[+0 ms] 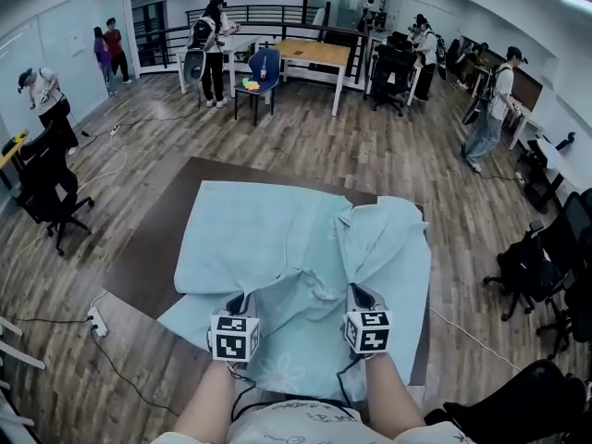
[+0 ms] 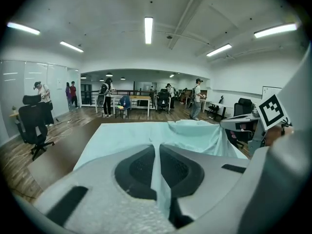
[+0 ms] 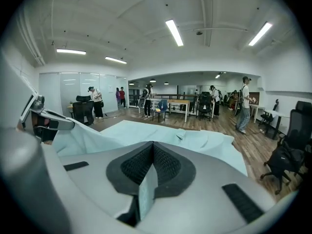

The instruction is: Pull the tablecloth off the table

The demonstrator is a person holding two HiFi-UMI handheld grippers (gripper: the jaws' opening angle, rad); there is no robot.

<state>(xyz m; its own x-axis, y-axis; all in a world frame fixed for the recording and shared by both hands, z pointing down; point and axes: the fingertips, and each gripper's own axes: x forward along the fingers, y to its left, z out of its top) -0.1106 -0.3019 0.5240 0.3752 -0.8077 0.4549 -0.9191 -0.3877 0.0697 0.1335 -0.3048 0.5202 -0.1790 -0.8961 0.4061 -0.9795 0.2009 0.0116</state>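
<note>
A pale blue tablecloth [image 1: 277, 248] lies rumpled over a dark brown table [image 1: 153, 248], bunched toward the near edge and folded up at the right. My left gripper [image 1: 242, 303] is shut on a pinch of the cloth near the table's front. My right gripper [image 1: 359, 296] is shut on another pinch just to the right. In the left gripper view a strip of tablecloth [image 2: 161, 179] runs between the closed pads. In the right gripper view a fold of tablecloth [image 3: 147, 189] sits clamped in the jaws, with the rest of the cloth [image 3: 161, 133] spreading beyond.
Wooden floor surrounds the table. A black office chair [image 1: 46, 188] stands at the left, more chairs [image 1: 541, 266] at the right. A power strip and cable [image 1: 94, 322] lie on the floor near left. Several people and desks [image 1: 314, 54] are far back.
</note>
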